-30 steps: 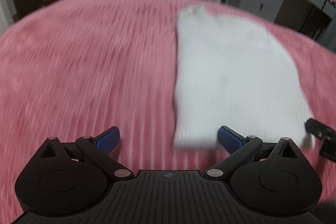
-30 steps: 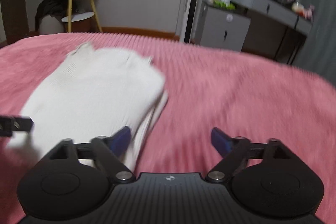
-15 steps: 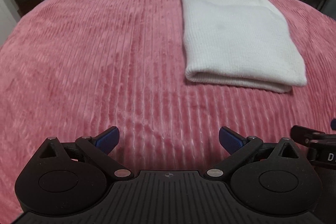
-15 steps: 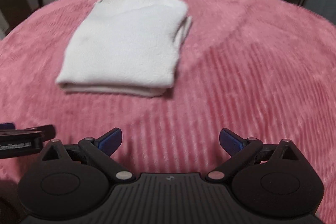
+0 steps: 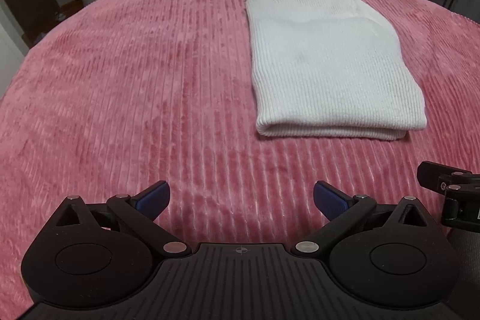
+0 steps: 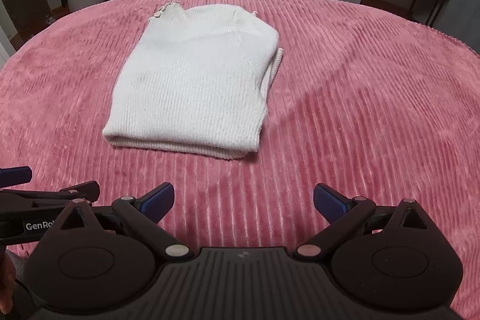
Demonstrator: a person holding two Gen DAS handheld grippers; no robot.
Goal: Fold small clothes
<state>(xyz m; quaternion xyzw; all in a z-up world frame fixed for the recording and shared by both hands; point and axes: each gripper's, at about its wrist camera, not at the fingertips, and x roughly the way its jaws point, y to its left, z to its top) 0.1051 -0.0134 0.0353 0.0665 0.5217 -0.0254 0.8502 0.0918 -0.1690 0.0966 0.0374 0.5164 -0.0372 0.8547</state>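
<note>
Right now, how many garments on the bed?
1: a folded white knit sweater lying flat on the pink bedspread, ahead of both open grippers. Bed areas outside both views could hold more.

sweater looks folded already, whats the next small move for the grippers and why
Probably hold both back and do no more. The white knit sweater lies folded in a compact rectangle on the pink bedspread. The left gripper and right gripper are open, empty and clear of it.
</note>
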